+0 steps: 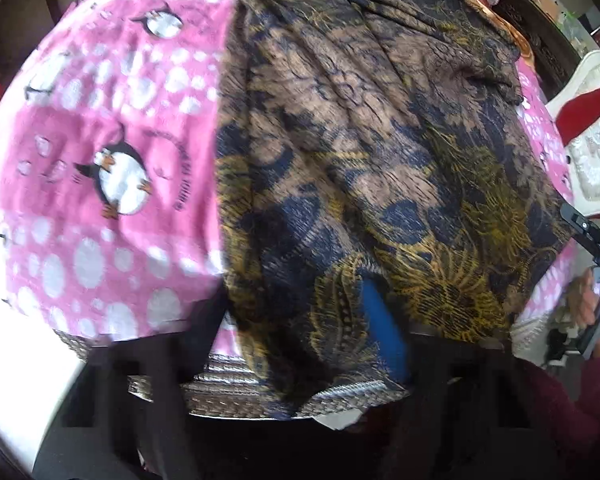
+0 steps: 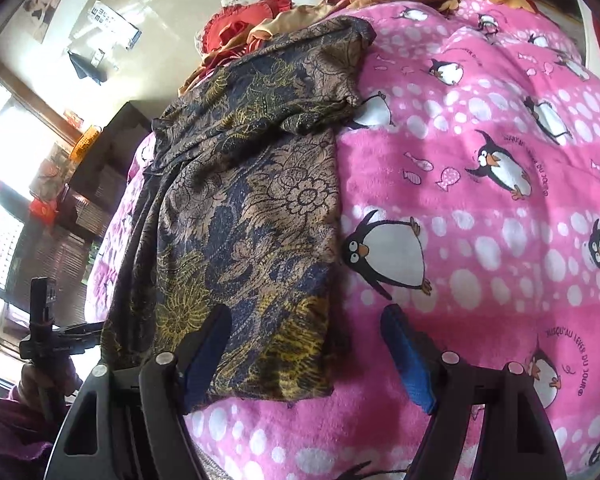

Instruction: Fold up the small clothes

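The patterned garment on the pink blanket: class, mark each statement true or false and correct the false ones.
1. The patterned garment lies on a pink penguin blanket. True.
2. The right gripper is clamped shut on the garment. False: its jaws stand apart over the garment's near edge.
3. The garment is plain white. False: brown, navy and yellow floral.
4. In the left wrist view, cloth drapes over a blue finger pad. True.
5. Red cushions lie beyond the garment. True.
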The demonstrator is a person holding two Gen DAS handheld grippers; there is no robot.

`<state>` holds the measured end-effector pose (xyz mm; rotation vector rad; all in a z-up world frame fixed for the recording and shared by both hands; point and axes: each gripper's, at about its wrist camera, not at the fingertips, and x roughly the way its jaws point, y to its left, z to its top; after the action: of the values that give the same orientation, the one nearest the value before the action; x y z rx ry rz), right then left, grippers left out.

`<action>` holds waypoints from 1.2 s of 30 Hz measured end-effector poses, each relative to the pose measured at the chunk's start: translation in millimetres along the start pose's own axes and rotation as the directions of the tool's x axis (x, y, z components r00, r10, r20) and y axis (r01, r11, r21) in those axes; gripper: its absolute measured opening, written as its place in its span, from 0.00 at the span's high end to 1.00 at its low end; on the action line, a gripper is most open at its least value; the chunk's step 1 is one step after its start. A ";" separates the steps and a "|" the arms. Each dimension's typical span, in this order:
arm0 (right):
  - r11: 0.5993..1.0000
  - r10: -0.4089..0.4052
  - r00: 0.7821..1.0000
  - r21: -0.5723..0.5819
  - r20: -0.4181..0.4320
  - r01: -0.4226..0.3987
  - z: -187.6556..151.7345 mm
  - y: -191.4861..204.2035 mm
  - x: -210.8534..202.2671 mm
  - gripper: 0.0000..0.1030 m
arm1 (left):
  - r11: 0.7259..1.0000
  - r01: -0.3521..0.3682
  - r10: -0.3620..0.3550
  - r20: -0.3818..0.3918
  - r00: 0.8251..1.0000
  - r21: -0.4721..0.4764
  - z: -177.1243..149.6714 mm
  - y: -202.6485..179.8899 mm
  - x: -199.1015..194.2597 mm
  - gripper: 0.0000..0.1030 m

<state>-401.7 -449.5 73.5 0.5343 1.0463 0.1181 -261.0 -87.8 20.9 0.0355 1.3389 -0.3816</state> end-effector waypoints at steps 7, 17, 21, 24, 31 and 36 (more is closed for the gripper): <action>1.000 -0.003 1.000 0.003 0.030 0.003 2.7 0.8 -15.2 0.95 | 0.992 0.124 -0.123 0.023 0.992 -0.013 13.2 15.4 -19.3 0.95; 0.989 0.074 0.997 -0.133 0.029 -0.070 -27.3 53.2 -77.0 0.95 | 0.994 0.103 -0.107 0.129 0.986 0.031 2.7 49.4 -73.6 0.95; 0.999 0.026 0.999 -0.028 -0.041 -0.028 -41.7 26.8 -49.2 0.95 | 0.999 0.043 -0.042 0.087 0.995 -0.011 -0.5 61.3 -44.8 0.95; 0.996 0.058 0.997 0.068 -0.041 -0.055 -47.2 10.8 -38.3 0.84 | 1.000 -0.002 0.003 0.084 0.996 -0.011 -6.3 58.0 -38.5 0.95; 0.997 0.078 0.993 -0.010 -0.088 -0.079 -56.2 28.7 -36.6 0.58 | 0.999 -0.053 0.053 0.057 0.997 0.003 -1.2 50.0 -27.1 0.95; 0.996 0.072 0.991 -0.037 -0.117 -0.077 -60.3 35.5 -31.2 0.58 | 0.999 -0.053 0.053 0.046 0.998 0.002 -1.4 48.1 -22.2 0.95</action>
<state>-463.1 -407.4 91.7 0.5342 1.1346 0.2386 -252.3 -36.8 32.5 0.0640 1.2898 -0.3378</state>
